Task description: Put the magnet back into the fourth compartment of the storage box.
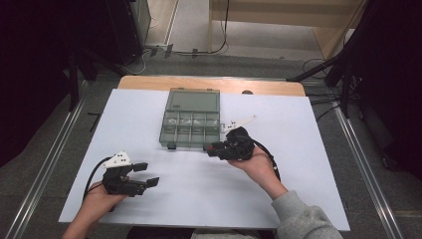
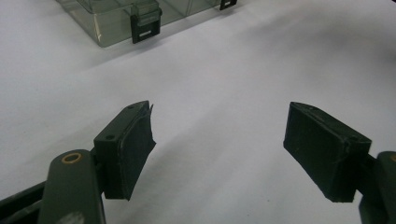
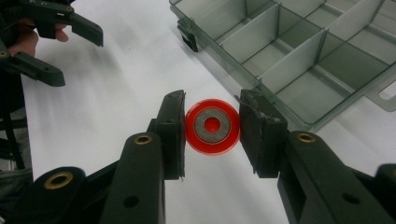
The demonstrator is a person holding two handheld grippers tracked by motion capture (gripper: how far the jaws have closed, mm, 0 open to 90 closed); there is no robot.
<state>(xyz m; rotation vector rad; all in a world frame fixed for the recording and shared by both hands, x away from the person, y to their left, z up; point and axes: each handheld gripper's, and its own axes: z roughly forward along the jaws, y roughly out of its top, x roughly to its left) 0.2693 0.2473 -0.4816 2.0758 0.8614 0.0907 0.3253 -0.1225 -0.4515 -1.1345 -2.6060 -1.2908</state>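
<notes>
Right gripper [image 3: 212, 127] pads clamp red ring magnet [image 3: 212, 127] by rim, above white table [image 3: 126, 74]. Open compartment box [image 3: 299, 51] just beyond. Left gripper [image 3: 70, 49] upper left, jaws apart.

No text, label, brand, number or sign is showing legibly anywhere. The clasp [image 2: 145, 24] on the clear organizer box [image 1: 191, 118] is carrying a small pale rectangular mark, seen in the left gripper view, but it is staying too small and blurred to tell whether it holds any writing. The red disc [image 3: 212, 126], seen in the right gripper view, is bearing no lettering on its grey ring or red centre. The white desk [image 1: 199, 189] is showing no printing.
</notes>
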